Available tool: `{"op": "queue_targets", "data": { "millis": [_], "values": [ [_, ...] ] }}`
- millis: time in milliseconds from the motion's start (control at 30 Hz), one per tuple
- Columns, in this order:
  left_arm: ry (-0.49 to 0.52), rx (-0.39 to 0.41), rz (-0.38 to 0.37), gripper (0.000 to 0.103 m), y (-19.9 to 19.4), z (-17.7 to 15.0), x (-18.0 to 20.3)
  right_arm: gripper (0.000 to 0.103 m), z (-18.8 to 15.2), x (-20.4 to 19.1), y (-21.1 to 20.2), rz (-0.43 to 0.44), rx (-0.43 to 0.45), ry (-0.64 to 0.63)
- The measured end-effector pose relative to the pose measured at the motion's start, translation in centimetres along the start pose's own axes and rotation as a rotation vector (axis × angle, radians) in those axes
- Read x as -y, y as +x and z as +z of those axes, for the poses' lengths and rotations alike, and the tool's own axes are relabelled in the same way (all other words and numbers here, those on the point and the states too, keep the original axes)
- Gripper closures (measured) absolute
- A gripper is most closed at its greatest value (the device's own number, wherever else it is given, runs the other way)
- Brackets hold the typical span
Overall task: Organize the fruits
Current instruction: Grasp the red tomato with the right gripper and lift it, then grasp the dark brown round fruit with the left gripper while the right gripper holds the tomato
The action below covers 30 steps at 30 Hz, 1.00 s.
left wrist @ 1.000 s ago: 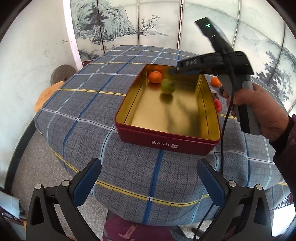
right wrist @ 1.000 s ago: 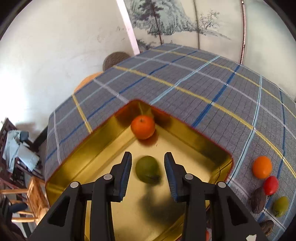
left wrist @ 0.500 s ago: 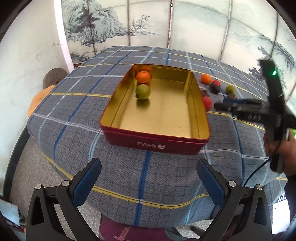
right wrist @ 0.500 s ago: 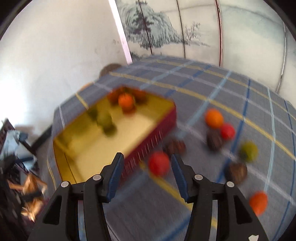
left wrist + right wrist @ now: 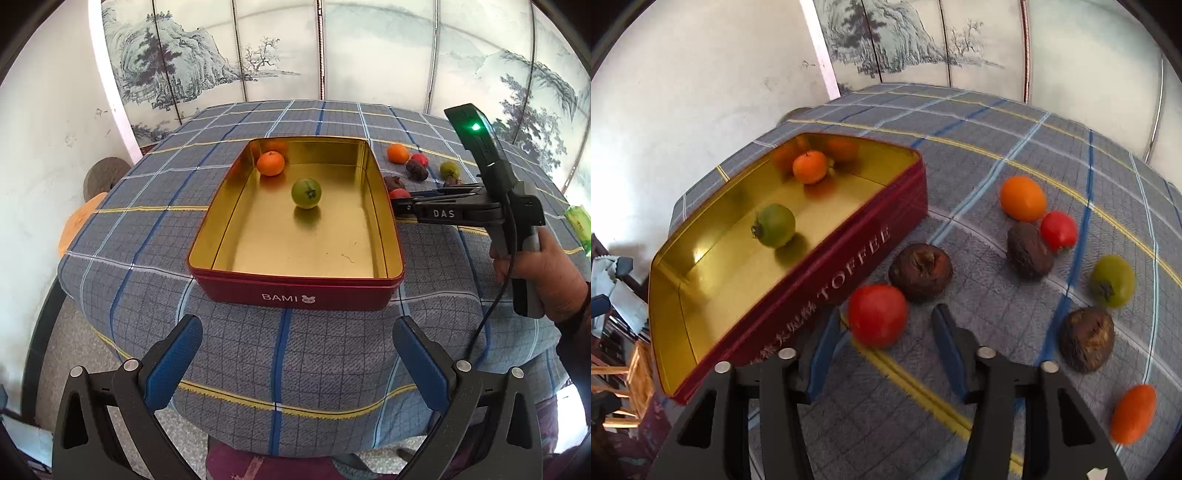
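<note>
Red tin (image 5: 295, 293) lengthwise (BAMI end nearest)

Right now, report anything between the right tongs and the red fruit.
Nothing visible: the red fruit lies between the right tongs, whose jaws have just been closing. Only the tin wall stands between it and the tin's inside.

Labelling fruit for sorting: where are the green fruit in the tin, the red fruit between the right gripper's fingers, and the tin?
green fruit (image 5: 306, 193), left wrist view, centre
red fruit (image 5: 877, 315), right wrist view, centre
tin (image 5: 291, 293), left wrist view, near wall
</note>
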State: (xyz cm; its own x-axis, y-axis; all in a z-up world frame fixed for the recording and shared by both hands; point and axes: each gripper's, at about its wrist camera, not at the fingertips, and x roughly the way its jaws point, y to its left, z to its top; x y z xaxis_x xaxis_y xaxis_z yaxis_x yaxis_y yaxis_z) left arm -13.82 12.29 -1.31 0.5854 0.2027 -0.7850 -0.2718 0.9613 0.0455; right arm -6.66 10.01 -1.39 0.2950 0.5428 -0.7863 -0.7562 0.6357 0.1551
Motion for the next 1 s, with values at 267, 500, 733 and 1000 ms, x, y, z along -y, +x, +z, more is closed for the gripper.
{"op": "queue_targets", "data": {
  "millis": [267, 500, 733, 1000],
  "values": [
    [0.144, 0.080, -0.009, 0.001, -0.9, 0.9, 2.2, 0.075, -3.9, 3.2, -6.9, -0.064, 0.084, 0.074],
    [0.284, 0.119, -0.207, 0.001, -1.2, 4.6, 6.1, 0.075, -11.5, 13.3, -15.0, -0.298, 0.122, 0.302],
    [0.288, 0.032, -0.342, 0.001, 2.8, 10.6, 11.4, 0.074, -15.8, 19.9, -17.2, -0.358, 0.147, 0.464],
    [0.246, -0.045, -0.351, 0.008, 9.5, 14.9, 18.0, 0.074, -15.7, 20.9, -17.1, -0.309, 0.184, 0.467]
  ]
}}
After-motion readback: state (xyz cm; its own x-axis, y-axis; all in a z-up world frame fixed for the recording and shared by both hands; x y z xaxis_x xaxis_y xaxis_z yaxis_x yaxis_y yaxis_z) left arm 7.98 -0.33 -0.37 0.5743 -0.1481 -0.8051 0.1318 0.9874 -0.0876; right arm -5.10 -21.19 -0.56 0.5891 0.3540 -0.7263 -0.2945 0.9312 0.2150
